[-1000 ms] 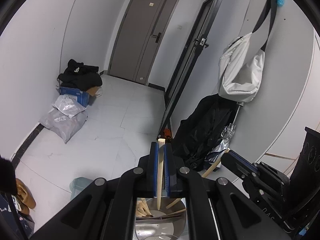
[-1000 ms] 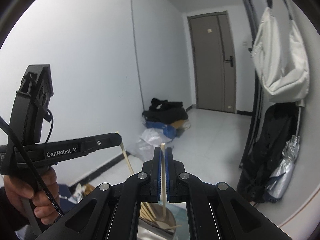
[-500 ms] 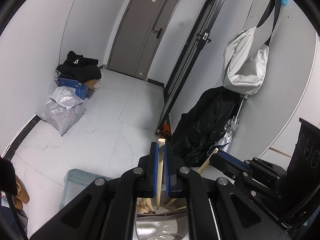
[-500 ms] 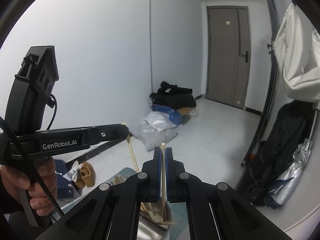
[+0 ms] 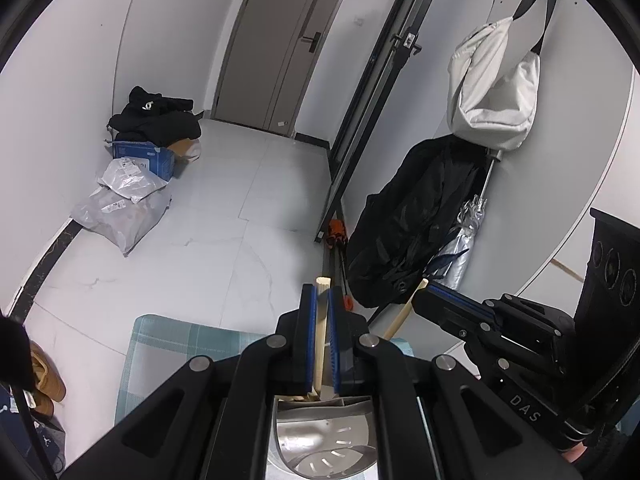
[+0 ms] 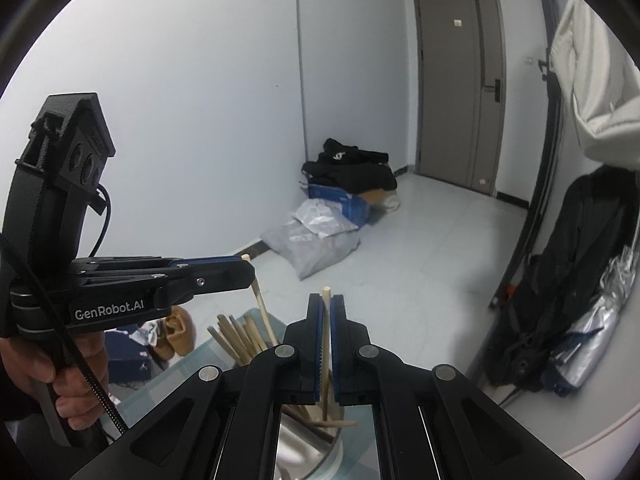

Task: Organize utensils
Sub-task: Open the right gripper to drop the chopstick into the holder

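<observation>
Both grippers have sunk toward the metal holder (image 6: 308, 436) — left gripper (image 5: 319, 322) and right gripper (image 6: 327, 326) jaws each clamped on a chopstick (image 5: 320, 344), nearly inserted.

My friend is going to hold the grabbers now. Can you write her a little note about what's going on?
Left gripper: shut on one wooden chopstick, above the metal holder.
Right gripper: shut on another chopstick, over the same holder.
Done: several chopsticks already stand in the holder, which sits on a teal checked mat.
Left: lower both sticks in, then open the jaws.
</observation>
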